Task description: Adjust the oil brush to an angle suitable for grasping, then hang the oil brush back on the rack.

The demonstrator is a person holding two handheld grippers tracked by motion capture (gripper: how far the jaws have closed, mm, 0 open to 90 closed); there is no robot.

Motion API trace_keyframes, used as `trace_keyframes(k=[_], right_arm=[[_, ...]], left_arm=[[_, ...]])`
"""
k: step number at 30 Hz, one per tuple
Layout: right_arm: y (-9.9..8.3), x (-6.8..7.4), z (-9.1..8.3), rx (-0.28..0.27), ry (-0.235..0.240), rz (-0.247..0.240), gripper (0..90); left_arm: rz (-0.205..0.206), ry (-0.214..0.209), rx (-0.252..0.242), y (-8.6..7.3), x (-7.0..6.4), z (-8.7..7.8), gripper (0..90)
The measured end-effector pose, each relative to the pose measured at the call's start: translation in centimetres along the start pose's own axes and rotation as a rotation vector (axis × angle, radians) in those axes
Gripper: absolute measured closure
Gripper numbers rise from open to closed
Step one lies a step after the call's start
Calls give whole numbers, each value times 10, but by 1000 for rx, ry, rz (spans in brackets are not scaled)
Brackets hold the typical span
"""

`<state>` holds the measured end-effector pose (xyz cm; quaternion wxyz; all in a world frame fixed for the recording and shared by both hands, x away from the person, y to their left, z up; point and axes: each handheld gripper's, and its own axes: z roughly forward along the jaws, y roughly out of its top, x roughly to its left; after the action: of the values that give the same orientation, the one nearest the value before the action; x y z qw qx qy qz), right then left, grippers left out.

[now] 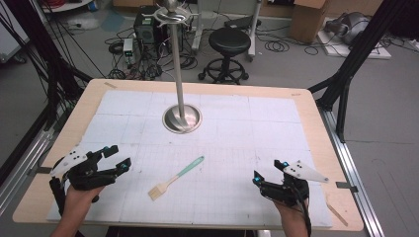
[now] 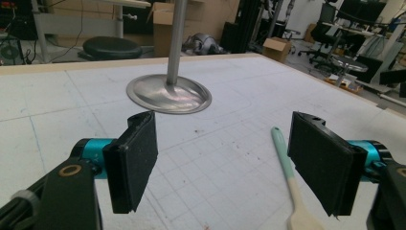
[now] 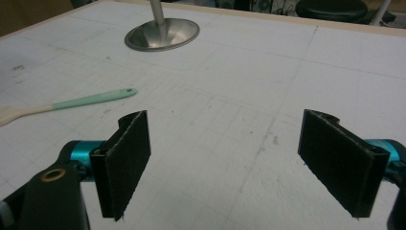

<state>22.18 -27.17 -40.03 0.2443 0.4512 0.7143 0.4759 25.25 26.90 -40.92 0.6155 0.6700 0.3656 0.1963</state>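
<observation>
Both grippers idle, jaws apart, nothing held.
Left gripper (image 1: 116,159) lower left, right gripper (image 1: 268,170) lower right; mint-handled wooden brush (image 1: 175,178) lies between, below the steel round-based stand (image 1: 182,119).

Both hands come up from the bottom edge of the high view, one per corner. The left tool (image 1: 117,157) sits at lower left with its jaws spread wide, nothing between them. The right tool (image 1: 269,170) at lower right is the same deal, jaws wide apart and empty. Both point toward the frame's middle.
</observation>
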Motion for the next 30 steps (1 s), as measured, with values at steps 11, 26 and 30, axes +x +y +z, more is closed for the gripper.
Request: trace_keyframes(k=[11, 26, 30], right_arm=[[-1, -1, -5, -9, -39, 14, 181], [-2, -5, -8, -18, -50, 29, 188], [-1, -4, -6, -16, -47, 32, 189]], left_arm=[[-12, -6, 11, 0, -3, 0, 263], [0, -19, 45, -1, -7, 6, 265], [-12, -33, 66, -2, -10, 7, 259]])
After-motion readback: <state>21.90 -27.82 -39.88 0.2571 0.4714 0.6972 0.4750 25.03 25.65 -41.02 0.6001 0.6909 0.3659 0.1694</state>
